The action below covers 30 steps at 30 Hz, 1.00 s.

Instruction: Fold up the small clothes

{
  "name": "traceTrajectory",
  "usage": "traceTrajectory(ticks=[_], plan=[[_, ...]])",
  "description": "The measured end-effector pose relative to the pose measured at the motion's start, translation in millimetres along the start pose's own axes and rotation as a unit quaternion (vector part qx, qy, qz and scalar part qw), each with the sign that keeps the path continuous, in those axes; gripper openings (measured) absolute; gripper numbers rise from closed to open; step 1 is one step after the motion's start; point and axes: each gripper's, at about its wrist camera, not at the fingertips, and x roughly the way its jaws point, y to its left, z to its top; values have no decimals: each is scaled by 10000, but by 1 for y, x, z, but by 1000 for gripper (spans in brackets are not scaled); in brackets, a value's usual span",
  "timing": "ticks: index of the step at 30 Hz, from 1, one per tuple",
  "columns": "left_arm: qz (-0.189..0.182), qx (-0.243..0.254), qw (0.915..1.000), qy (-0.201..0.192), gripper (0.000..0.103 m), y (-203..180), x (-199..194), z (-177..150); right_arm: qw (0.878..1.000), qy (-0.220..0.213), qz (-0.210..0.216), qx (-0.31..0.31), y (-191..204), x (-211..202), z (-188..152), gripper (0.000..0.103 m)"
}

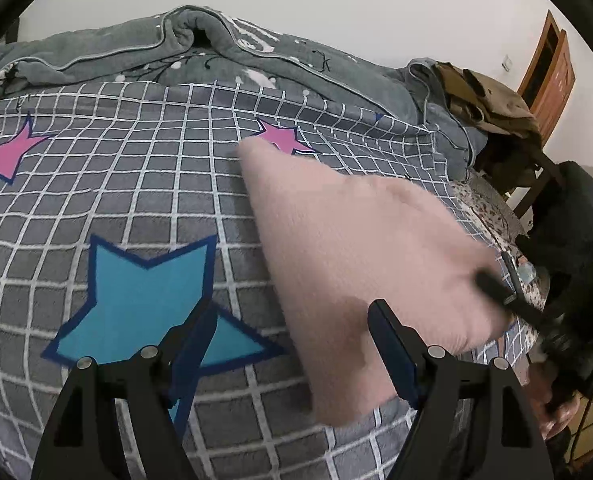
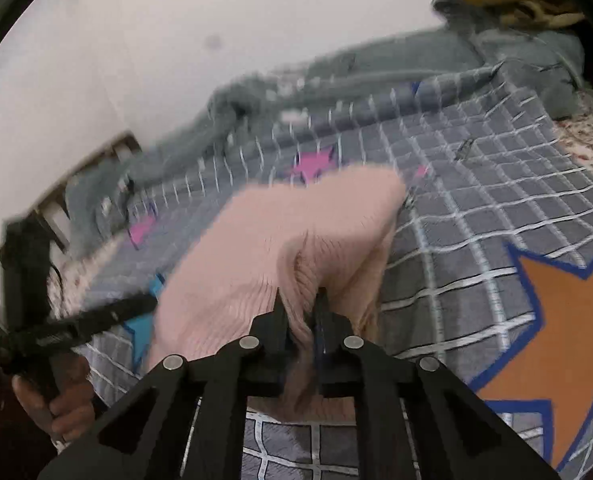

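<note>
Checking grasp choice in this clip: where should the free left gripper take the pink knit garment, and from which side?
Probably the loose near edge of the pink knit garment, from the blue star's side: the open left gripper sits there, and the right gripper pinches the opposite edge.

Your left gripper is a matte black frame of triangular cut-out arms, with round silver pivot screws at the joints and dark blue pads lining its two fingers. Your right gripper has the same black linkage, silver screw heads and a blue edge on the fingers. A thin black cable trails near your left hand.
</note>
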Motion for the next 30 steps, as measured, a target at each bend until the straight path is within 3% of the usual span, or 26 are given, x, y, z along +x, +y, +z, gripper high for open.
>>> traceTrajectory(ticks=[2,3,5,7,8,11,13,16,21,23,24,25,26,27,30], plan=[[-90,61,9999,8,77,0,-6,-5,9992,-376,147,73,-8,-24,-5,9],[-264,85,9996,33,79,-2,-8,-9,9990,-433,21,90,-12,-27,-9,9],[-490,168,9985,201,80,-9,-6,-18,9995,-94,-276,108,-18,-9,-21,10],[-459,458,9972,380,80,-23,-2,-29,9990,202,-374,117,-23,9,-30,13],[-394,648,9962,423,80,-31,-1,-35,9990,189,-378,165,-25,9,-33,14],[47,1112,9929,417,80,-49,2,-50,9992,-62,-229,310,-22,-15,-33,30],[423,1234,9908,365,80,-55,5,-55,9994,-286,-120,183,-16,-34,-34,47],[650,1207,9900,326,80,-55,8,-55,9986,-396,-182,-286,-8,-52,-42,54],[711,1148,9903,338,77,-63,22,-51,9957,3,-306,-877,-1,-37,-66,55],[654,1172,9903,367,68,-66,24,-51,9957,91,-406,-833,-1,-19,-70,54],[659,1215,9897,365,66,-67,23,-52,9955,114,-486,-806,-1,-10,-70,48],[679,1284,9888,356,57,-68,23,-53,9954,113,-527,-798,0,-1,-70,35],[728,1399,9869,336,41,-68,21,-53,9953,121,-540,-795,0,6,-70,27],[798,1492,9851,305,35,-67,18,-54,9953,155,-557,-780,-1,14,-70,6],[639,1393,9878,282,28,-55,9,-53,9979,140,-451,-435,-13,18,-67,7]])
